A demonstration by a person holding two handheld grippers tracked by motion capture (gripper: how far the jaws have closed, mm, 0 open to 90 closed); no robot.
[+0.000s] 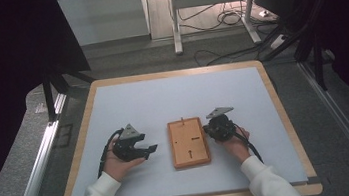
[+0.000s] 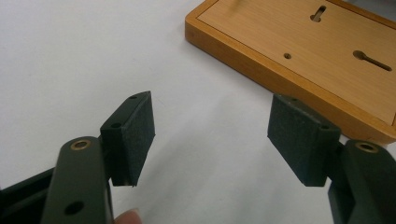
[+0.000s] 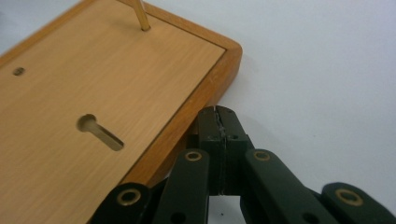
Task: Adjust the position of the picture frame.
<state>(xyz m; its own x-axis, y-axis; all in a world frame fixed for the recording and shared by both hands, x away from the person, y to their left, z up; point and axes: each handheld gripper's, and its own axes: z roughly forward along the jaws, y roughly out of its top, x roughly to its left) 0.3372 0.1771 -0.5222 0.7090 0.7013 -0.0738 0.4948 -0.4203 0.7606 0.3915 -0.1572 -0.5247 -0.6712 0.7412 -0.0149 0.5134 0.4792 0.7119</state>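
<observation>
**Wooden board between two grippers**

The wooden board (image 1: 188, 142) lies on the white tabletop (image 1: 172, 98). Left of the board, the left gripper (image 2: 210, 135) holds its jaws wide. Against the board's right edge, the right gripper (image 3: 219, 122) has its jaws pressed together, empty. A thin brass pin (image 3: 141, 17) stands on the board's far end.

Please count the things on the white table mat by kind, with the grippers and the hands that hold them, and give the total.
Wooden board: 1
Thin peg standing on the board: 1
Grippers: 2, left gripper open, right gripper shut
Hands: 2, left hand, right hand
Total: 6
</observation>
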